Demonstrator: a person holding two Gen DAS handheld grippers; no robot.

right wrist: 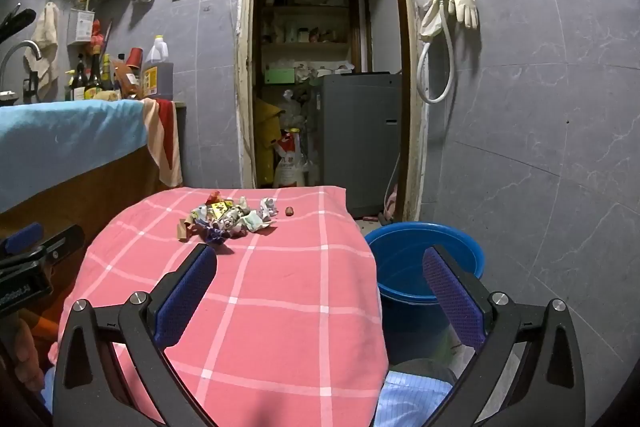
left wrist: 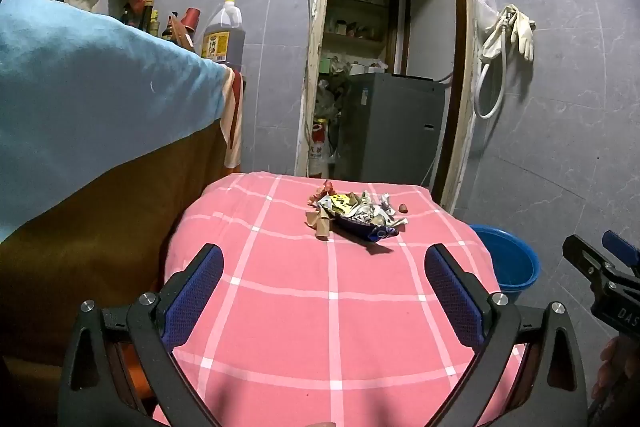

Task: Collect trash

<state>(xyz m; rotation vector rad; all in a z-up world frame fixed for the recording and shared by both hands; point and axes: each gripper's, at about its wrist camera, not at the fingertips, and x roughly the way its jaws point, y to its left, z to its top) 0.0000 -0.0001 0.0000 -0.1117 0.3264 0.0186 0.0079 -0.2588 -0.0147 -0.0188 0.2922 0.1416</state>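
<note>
Trash (left wrist: pixel 354 213): a loose heap of crumpled wrappers and paper scraps on the pink checked cloth (left wrist: pixel 304 307), well ahead of both grippers and untouched. Left gripper (left wrist: pixel 323 285) is spread wide with nothing between its fingers; right gripper (right wrist: pixel 320 285) likewise, with the heap ahead and to its left. A blue bucket (right wrist: pixel 472 255) stands on the floor just beyond its right finger. Judged light, soft and springy; pieces likely slip apart, so pinch a bunched fold low. A small red item beside the heap cannot be identified.
</note>
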